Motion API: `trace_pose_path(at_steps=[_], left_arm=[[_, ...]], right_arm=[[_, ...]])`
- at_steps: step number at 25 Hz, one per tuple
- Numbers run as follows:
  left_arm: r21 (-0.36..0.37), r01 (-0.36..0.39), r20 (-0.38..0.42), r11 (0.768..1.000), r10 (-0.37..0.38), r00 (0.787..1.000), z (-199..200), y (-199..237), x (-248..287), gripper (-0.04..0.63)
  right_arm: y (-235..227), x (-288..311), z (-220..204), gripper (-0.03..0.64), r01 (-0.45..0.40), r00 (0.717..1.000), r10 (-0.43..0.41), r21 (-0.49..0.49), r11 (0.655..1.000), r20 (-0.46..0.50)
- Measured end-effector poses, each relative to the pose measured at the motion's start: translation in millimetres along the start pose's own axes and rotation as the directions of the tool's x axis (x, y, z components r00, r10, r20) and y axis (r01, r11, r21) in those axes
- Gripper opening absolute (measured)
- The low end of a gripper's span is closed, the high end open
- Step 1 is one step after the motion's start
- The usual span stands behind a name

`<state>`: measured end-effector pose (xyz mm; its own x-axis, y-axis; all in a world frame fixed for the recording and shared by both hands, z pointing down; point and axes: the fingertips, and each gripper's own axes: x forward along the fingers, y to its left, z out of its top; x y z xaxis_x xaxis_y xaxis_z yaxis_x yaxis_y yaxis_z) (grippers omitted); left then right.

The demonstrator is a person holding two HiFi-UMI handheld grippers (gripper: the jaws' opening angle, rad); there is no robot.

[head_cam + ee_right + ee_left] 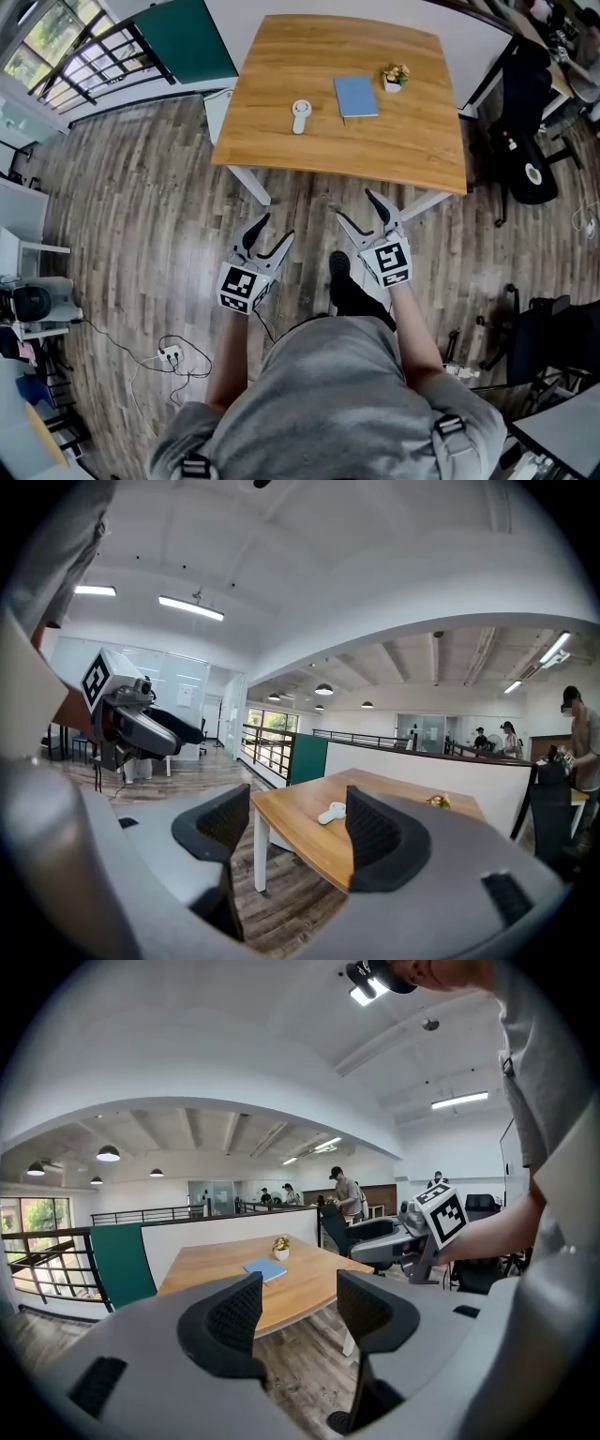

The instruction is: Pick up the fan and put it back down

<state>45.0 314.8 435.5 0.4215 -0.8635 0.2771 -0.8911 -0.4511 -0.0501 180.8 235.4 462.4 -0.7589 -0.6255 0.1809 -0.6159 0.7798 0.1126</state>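
Close in front of the person's body, over the plank floor (pixel 141 234), the left gripper (pixel 277 227) is hovering with its jaws spread wide and nothing between them. Just beside it, the right gripper (pixel 354 204) is doing the same: claw gaping, empty, both pads bare. Both are pointing roughly level toward the wooden table (pixel 281 159) and are standing short of its near edge.

Farther out, on the tabletop, the white handheld fan (pixel 300 115) is lying flat, head away and handle toward the person, well apart from either claw. To its right a blue notebook (pixel 355 96) is lying, and beyond that a small potted plant (pixel 395 77) is sitting near the far right corner.

Judging from this, the task is only beginning: the reach toward the fan looks to be the step in hand, and no grasp is made yet. The right gripper's own view is framing the fan between its jaws, so that claw seems the likelier one to take it. The next move is calling for a reach out over the table edge, a dip down to the handle, and jaws lined up across its narrow width before closing.
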Motion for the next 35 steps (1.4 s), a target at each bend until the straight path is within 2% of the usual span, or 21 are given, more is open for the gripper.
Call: trace_pose_path(at_steps=[11, 27, 35], left_arm=[[-0.039, -0.041, -0.041, 0.998, 0.039, 0.998, 3, 43, 49, 0.252], [-0.07, -0.138, -0.036, 0.988, 0.136, 0.99, 26, 98, 117, 0.252], [-0.086, -0.18, -0.051, 0.98, 0.176, 0.983, 23, 119, 139, 0.252]], right_arm=[[-41, 60, -15, 0.33, -0.053, 0.997, 0.054, 0.029, 0.998, -0.051], [-99, 142, -10, 0.328, -0.156, 0.986, 0.157, 0.015, 0.988, -0.048], [-111, 172, -17, 0.327, -0.201, 0.979, 0.202, 0.019, 0.979, -0.044]])
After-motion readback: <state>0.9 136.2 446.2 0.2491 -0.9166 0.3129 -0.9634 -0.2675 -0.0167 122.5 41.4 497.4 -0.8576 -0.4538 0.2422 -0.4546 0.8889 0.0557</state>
